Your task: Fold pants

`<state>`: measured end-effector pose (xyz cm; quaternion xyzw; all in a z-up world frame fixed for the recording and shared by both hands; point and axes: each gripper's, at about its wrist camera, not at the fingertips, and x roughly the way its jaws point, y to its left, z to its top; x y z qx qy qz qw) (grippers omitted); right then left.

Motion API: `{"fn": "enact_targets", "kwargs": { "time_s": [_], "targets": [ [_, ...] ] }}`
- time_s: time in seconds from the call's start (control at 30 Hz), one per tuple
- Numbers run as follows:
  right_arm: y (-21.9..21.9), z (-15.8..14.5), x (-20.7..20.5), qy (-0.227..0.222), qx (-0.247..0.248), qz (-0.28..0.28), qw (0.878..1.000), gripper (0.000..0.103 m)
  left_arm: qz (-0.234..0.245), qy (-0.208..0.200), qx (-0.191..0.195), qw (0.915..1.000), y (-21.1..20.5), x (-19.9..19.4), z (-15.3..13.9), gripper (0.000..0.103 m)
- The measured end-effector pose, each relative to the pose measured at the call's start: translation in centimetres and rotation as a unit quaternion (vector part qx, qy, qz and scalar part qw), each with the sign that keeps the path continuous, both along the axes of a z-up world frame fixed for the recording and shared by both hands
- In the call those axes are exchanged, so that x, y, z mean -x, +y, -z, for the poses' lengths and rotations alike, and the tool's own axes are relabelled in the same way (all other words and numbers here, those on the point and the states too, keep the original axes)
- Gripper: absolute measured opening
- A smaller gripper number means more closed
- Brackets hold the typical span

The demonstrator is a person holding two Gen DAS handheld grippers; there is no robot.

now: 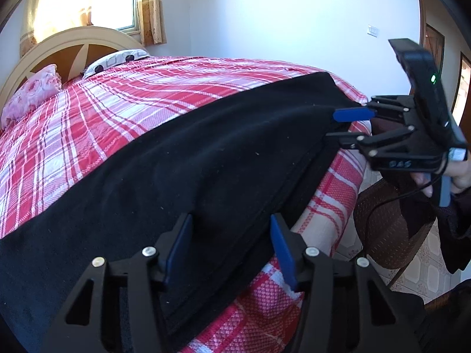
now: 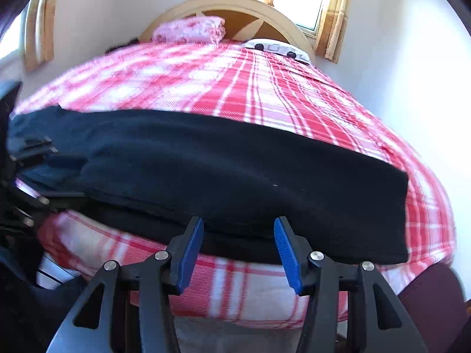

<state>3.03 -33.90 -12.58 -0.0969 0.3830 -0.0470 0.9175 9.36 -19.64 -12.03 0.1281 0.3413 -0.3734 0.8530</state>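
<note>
1. We find the pants (image 1: 182,158), black and folded lengthwise into one long strip, lying flat on the bed (image 1: 97,108) along its near edge.
2. Left claw (image 1: 229,250): in its own view the near hem of the pants lies between the two blue pads, at about 12 o'clock from the claw. The jaws stand apart and the pads do not press the cloth; we record it as open, nothing gripped.
3. Right claw (image 2: 238,253): in its own view the near long edge of the pants lies just beyond the fingertips, at 12 o'clock. The jaws stand apart, with cloth at the gap but not pinched; open, nothing gripped.
4. In the left view the right claw sits at roughly 3 o'clock, at the far end of the strip, its fingers one above the other with the edge of the cloth at their tips.
5. Count: one pair of pants; two claws; two pads on each claw; one pink floral pillow (image 2: 191,31); one white patterned pillow (image 2: 279,48); one headboard (image 2: 235,8).
6. Orientation: in the left view the long axis of the pants runs from about 8 o'clock to 2 o'clock; in the right view it runs nearly 9 o'clock to 3 o'clock, across the width of the bed, parallel to the headboard.
7. The red and white checked bedcover (image 2: 265,94) shows beyond the strip, toward 12 o'clock, and below it on the bed's side.
</note>
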Motion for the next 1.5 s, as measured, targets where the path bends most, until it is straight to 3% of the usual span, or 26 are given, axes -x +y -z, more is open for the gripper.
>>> {"fn": "enact_targets", "kwargs": {
  "time_s": [0.1, 0.13, 0.17, 0.23, 0.27, 0.33, 0.73, 0.87, 0.93, 1.03, 1.17, 1.37, 1.5],
  "targets": [
    [0.1, 0.8, -0.7, -0.01, 0.016, -0.005, 1.0, 0.052, -0.005, 0.015, 0.013, 0.9998, 0.2, -0.4, 0.0, 0.054],
    [-0.1, 0.7, -0.9, -0.013, 0.005, -0.005, 1.0, 0.042, -0.006, 0.015, 0.016, 0.9997, 0.4, -0.3, -0.1, 0.046],
    [-0.2, 0.6, -1.1, -0.01, -0.007, -0.011, 1.0, 0.02, -0.007, 0.015, 0.019, 0.9997, 0.5, -0.3, -0.2, 0.042],
    [0.0, 0.3, -1.1, -0.005, -0.027, -0.022, 0.999, 0.007, 0.001, 0.021, 0.03, 0.9993, 1.0, -0.3, -0.5, 0.022],
    [0.3, 0.3, -1.0, -0.004, -0.022, -0.02, 1.0, 0.005, 0.003, 0.026, 0.039, 0.9989, 1.4, -0.2, -0.8, 0.013],
    [0.5, 0.0, -0.5, 0.0, -0.026, -0.027, 0.999, 0.005, 0.006, 0.026, 0.044, 0.9987, 1.8, 0.0, -1.1, 0.009],
    [0.5, 0.9, 0.6, 0.027, -0.017, -0.037, 0.999, 0.005, 0.014, 0.019, 0.028, 0.9993, 2.0, 1.2, -0.4, 0.008],
    [-0.5, 0.6, 0.6, 0.022, -0.053, -0.035, 0.998, 0.009, -0.006, -0.022, 0.022, 0.9995, 2.8, 2.0, -1.5, 0.026],
    [-0.5, 0.0, 0.9, 0.019, -0.048, -0.031, 0.998, 0.014, -0.028, -0.048, 0.02, 0.9983, 3.8, 2.5, -2.4, 0.053],
    [-0.5, -1.6, 1.4, -0.009, -0.061, -0.01, 0.998, 0.022, -0.063, -0.082, 0.023, 0.9944, 5.4, 2.4, -3.2, 0.075],
    [1.7, -2.9, 0.7, -0.04, -0.089, -0.032, 0.995, 0.042, -0.112, -0.07, 0.003, 0.9913, 6.4, 0.5, -2.5, 0.078],
    [5.8, -0.6, -1.9, -0.015, -0.081, -0.06, 0.995, 0.044, -0.137, -0.024, -0.026, 0.9899, 6.7, -0.8, -0.1, 0.078],
    [6.3, 1.0, -1.8, 0.0, -0.066, -0.061, 0.996, 0.044, -0.142, -0.026, -0.032, 0.9891, 6.7, -0.3, 0.1, 0.082]
  ]
}}
